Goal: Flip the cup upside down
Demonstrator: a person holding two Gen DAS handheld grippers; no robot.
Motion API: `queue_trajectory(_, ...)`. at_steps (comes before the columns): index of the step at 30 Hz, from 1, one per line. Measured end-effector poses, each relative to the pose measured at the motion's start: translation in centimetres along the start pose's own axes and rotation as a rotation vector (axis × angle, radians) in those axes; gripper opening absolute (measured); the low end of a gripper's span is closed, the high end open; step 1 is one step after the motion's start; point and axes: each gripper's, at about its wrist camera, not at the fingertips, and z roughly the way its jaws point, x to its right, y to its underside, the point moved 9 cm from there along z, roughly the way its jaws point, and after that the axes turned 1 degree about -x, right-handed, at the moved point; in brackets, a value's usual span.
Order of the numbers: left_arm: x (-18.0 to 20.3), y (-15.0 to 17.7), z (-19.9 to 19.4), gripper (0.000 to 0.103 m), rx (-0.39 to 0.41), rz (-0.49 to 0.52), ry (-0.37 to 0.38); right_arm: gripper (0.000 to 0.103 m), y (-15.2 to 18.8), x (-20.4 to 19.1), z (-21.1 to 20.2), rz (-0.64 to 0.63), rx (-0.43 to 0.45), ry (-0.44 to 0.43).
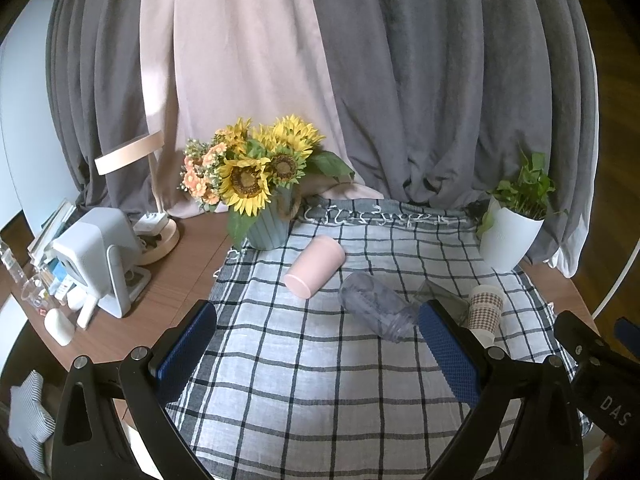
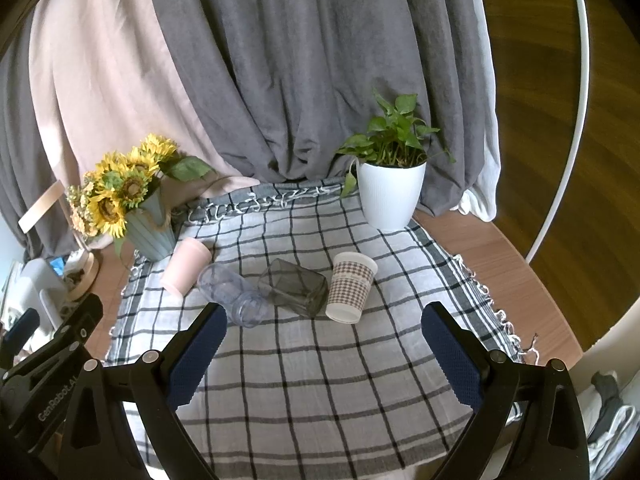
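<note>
Several cups lie on a checked cloth (image 1: 320,380) (image 2: 320,380). A pink cup (image 1: 315,266) (image 2: 185,266) lies on its side at the left. A clear plastic cup (image 1: 376,306) (image 2: 234,294) lies on its side beside it. A dark glass cup (image 2: 294,287) (image 1: 440,295) lies on its side in the middle. A houndstooth paper cup (image 2: 352,287) (image 1: 485,307) stands at the right, wider end up, slightly tilted. My left gripper (image 1: 316,336) is open and empty, short of the cups. My right gripper (image 2: 324,332) is open and empty, short of the cups.
A sunflower vase (image 1: 264,184) (image 2: 140,216) stands at the cloth's back left. A white plant pot (image 1: 508,232) (image 2: 390,192) stands at the back right. A lamp (image 1: 140,184) and a white device (image 1: 96,256) stand on the wooden table (image 1: 168,292) at the left. Curtains hang behind.
</note>
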Motion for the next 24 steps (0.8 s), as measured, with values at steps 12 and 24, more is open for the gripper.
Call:
queue_trajectory(12, 0.3, 0.0, 0.4, 0.103, -0.016, -0.001, 0.005, 0.098, 0.0, 0.1, 0.2, 0.0, 0.0, 0.002)
queue_trajectory(24, 1.4, 0.0, 2.8, 0.103, -0.054, 0.01, 0.011, 0.098, -0.5, 0.8, 2.4, -0.002, -0.032, 0.009)
